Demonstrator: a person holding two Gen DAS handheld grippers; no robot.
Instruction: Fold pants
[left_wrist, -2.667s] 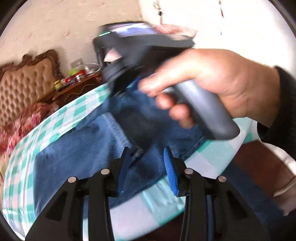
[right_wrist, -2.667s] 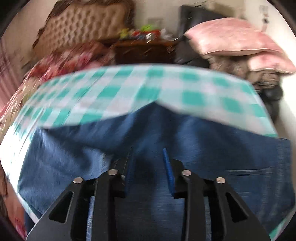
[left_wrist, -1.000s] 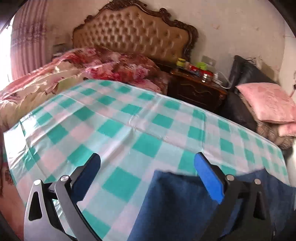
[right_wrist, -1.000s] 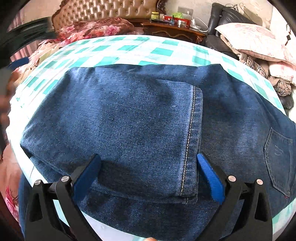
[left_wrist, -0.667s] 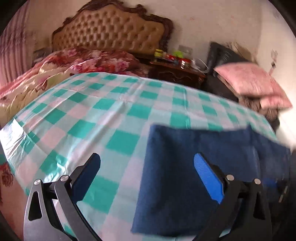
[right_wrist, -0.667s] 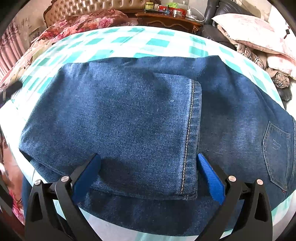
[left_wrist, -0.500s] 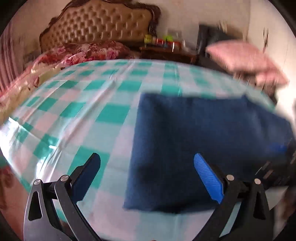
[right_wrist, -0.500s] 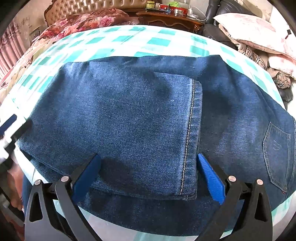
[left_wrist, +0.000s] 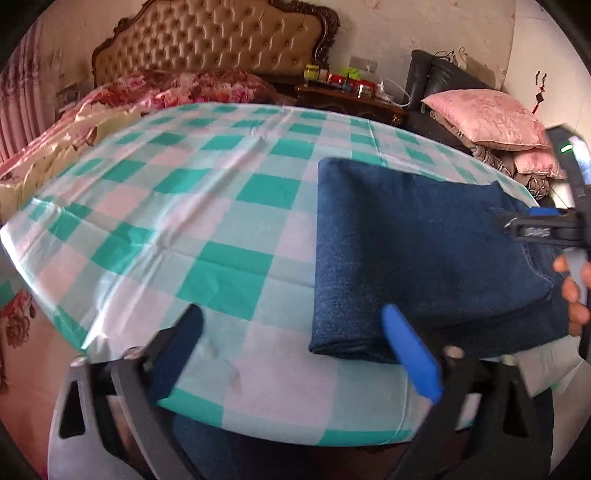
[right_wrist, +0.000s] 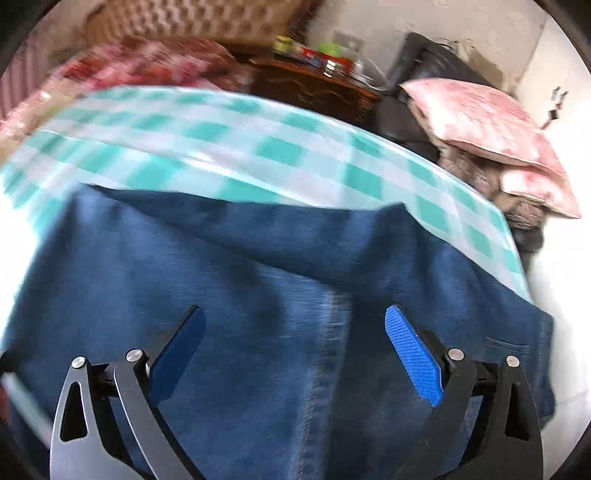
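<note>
The jeans (left_wrist: 413, 251) lie folded over once on the checked cloth (left_wrist: 207, 221) of the counter, near its front edge, the leg hem laid back over the seat. My left tongs (left_wrist: 295, 354) stand apart with nothing between them; they have just been closing a little, and hover over the bare cloth beside the folded end. My right tongs (right_wrist: 295, 354) are also apart, above the denim by the hem seam, clamped on nothing. I judge the second fold is next: the left should take the folded end, the right the hem side, and carry them across.
</note>
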